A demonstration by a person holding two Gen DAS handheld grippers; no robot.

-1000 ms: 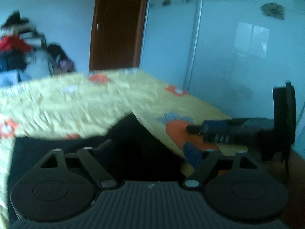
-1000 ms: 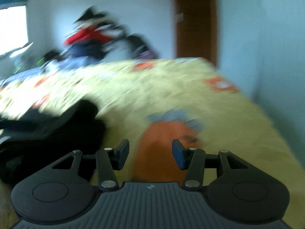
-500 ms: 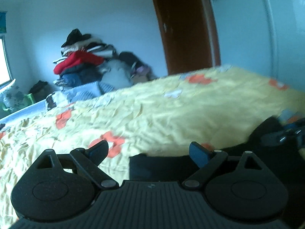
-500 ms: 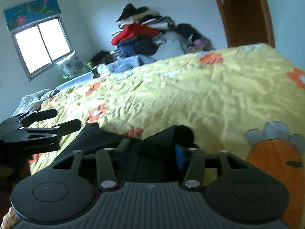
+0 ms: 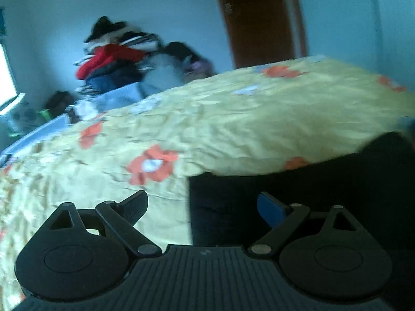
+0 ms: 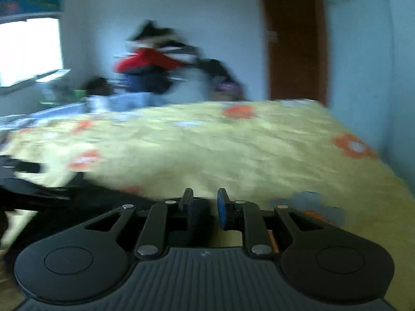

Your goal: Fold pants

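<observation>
Two grips needed: right hand-held gripper (image 6: 205, 202) is pinched narrow at pants (image 5: 324, 181), fabric betw. pads unclear; left hand-held gripper (image 5: 205, 204) gapes wide over the hem corner, so close it low on the bed (image 5: 233, 119) edge-side.

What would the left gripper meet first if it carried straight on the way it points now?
Probably the near-left edge of the black pants, which lies between the fingers of the open left gripper on the yellow bedspread. Motion blur makes depth uncertain.

Home bedroom — flowered yellow bedspread (image 5: 233, 119), clothes heap (image 5: 116, 57), wooden door (image 6: 295, 41)
</observation>
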